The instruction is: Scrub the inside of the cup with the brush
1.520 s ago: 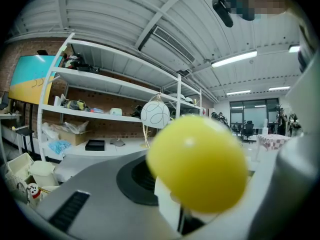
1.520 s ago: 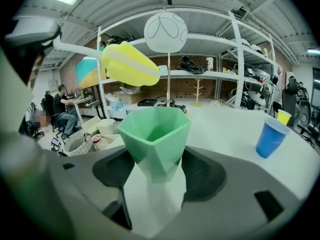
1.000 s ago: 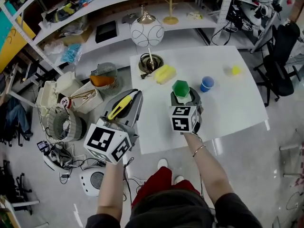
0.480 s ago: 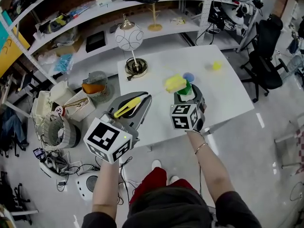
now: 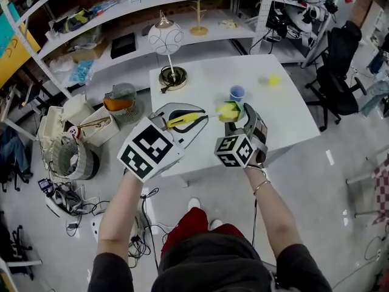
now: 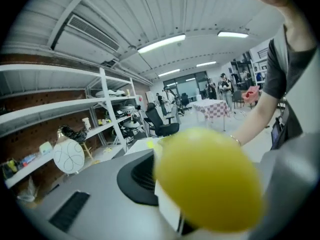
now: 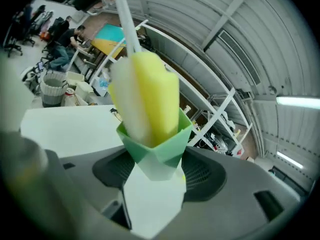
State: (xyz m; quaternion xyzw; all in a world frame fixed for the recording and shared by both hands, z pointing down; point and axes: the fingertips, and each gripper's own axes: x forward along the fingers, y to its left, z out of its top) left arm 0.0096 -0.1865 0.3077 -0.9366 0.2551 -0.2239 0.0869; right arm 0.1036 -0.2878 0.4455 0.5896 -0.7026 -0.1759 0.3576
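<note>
Holding, left gripper [image 5: 196, 119]: its jaws are clenching the yellow handle of the brush [image 7: 149, 96], which is reaching across toward the other gripper.
Holding, right gripper [image 5: 242, 123]: its jaws are clamping the white base of the green cup [image 7: 159, 143], with the mouth pointing away from the gripper.
Brush head: the yellow-and-white sponge end is sitting inside the cup's mouth and sticking out past its rim.
Near edge: both marker cubes are hanging over the near edge of the white table [image 5: 292, 117], while the jaws are hovering above its near strip.
Open room: bare tabletop is lying to the right of the right gripper, out to the table's right edge.
Beyond the right gripper: a blue cup [image 5: 237, 93] is standing just past the green one, and a small yellow thing [image 5: 274, 79] is lying well beyond, near the far right corner.
Beyond the left gripper: a lamp [image 5: 165, 39] with a round white shade is standing near the far left corner, with bare top between.
Left of the left gripper: baskets [image 5: 121, 102] are crowding the floor beside the table's left edge.
Far: shelves [image 5: 91, 17] are running behind the table, and a black chair [image 5: 340, 59] is standing off its right side.
Markings: black-and-white square markers are showing on each cube; print on the shelf goods is too small to read.
</note>
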